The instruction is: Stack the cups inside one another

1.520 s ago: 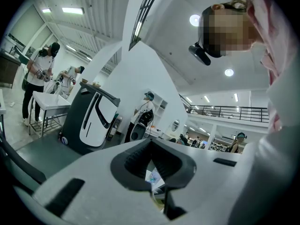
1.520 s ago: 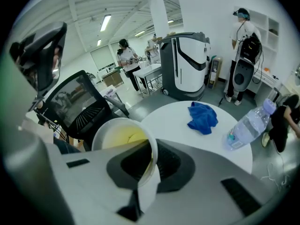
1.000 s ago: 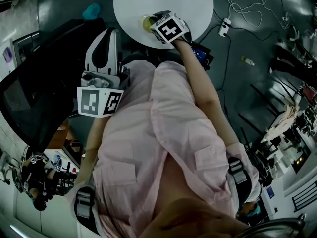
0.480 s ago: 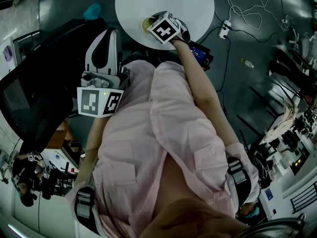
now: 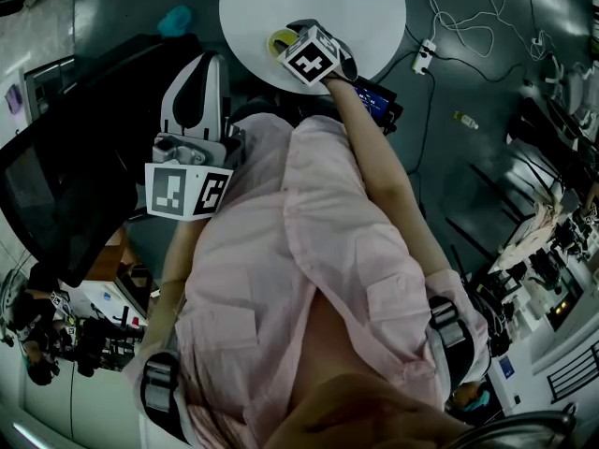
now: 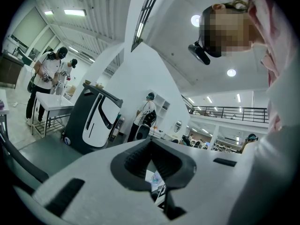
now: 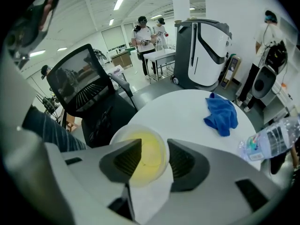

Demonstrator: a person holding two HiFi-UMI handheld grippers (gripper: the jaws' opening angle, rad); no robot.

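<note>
Round white tabletop [image 5: 374, 12], upper centre of the head view. The right tongs [image 5: 292, 47] reach over its near-left edge, angled steeply down.

Right gripper view: the right tongs' jaws have just been opening and now stand wide apart. A cup [image 7: 145, 151], pale at the rim and yellow inside, sits upright on the tabletop directly below the gap. The ribbed pads [image 7: 127, 159] flank it and overlap its rim in the picture. No clear pressing on the wall, so it reads as released. Whether the yellow is a second cup nested inside cannot be told.

In the head view the cup shows as a yellow ring just left of the marker cube, near the tabletop's edge.

The left tongs [image 6: 150, 145] are held level, lower left of the tabletop and well away from it. Their pad tips are closed together with nothing between them.

Blue cloth [image 7: 220, 115] lies at the far side of the tabletop. A clear plastic bottle [image 7: 274, 139] lies at its right edge. A black mesh chair [image 7: 86, 90] stands beyond the tabletop at left.
</note>
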